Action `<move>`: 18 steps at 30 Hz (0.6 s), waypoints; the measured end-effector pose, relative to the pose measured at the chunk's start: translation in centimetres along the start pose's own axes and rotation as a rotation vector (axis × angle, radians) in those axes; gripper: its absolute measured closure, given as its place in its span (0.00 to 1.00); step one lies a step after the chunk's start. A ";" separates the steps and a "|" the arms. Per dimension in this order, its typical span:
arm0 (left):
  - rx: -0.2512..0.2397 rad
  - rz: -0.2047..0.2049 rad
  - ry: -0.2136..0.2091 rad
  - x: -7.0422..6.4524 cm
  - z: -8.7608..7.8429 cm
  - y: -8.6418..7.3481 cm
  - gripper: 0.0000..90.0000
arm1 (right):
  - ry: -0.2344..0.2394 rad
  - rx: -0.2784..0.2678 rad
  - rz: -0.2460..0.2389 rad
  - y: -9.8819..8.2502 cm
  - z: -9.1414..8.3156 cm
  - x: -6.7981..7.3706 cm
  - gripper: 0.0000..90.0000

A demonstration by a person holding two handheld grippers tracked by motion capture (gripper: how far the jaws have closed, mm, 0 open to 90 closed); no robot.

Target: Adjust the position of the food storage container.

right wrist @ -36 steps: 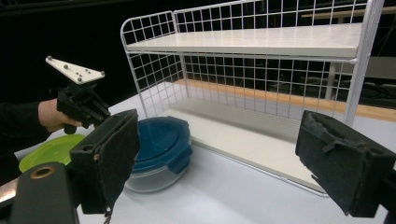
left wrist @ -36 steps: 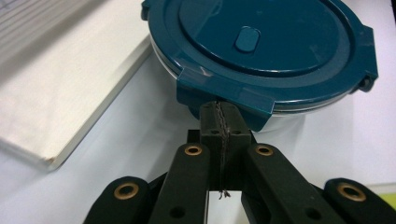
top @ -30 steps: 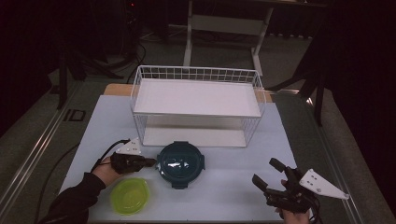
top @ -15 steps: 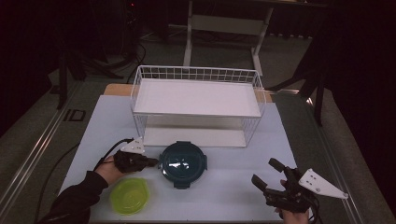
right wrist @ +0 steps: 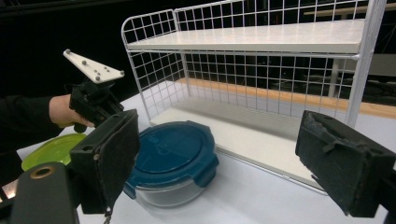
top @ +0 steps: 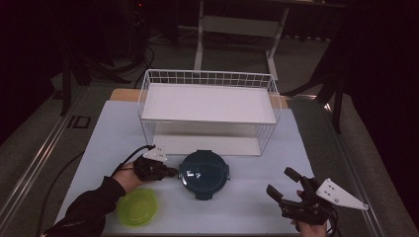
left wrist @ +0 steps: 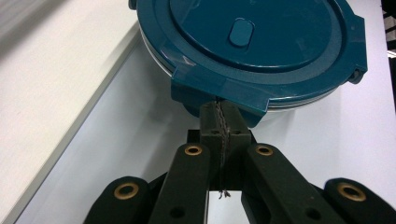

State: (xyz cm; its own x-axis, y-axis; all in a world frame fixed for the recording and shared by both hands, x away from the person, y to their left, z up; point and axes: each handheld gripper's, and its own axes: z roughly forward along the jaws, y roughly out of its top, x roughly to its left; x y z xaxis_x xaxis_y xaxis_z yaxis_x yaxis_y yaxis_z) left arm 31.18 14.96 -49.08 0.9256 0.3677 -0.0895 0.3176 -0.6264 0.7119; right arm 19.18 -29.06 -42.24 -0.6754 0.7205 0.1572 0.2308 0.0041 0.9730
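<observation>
White table: closed left tool touches teal container

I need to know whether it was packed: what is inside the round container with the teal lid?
The teal lid covers the top. Through the clear wall below it nothing can be made out.

The letters "ID" stand in white on the dark floor strip at the left of the high view, beside the white surface.
</observation>
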 end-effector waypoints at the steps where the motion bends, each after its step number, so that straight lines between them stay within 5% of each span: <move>1: 0.002 0.006 -0.003 0.0 0.2 0.2 0.99 | 0.001 0.001 -0.002 0.0 0.0 0.0 0.15; 18: 0.025 0.060 -0.057 -1.0 2.9 2.9 0.99 | 0.003 -0.002 -0.002 0.0 -0.1 -0.1 0.15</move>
State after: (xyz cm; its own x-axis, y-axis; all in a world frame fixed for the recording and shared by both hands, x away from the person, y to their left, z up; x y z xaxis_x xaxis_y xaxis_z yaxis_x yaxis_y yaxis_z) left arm 31.77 10.78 -48.90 0.9532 0.2895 -0.0876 0.2658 -0.6635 0.6993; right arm 19.19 -29.17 -42.25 -0.6784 0.7180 0.1556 0.2277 0.0041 0.9737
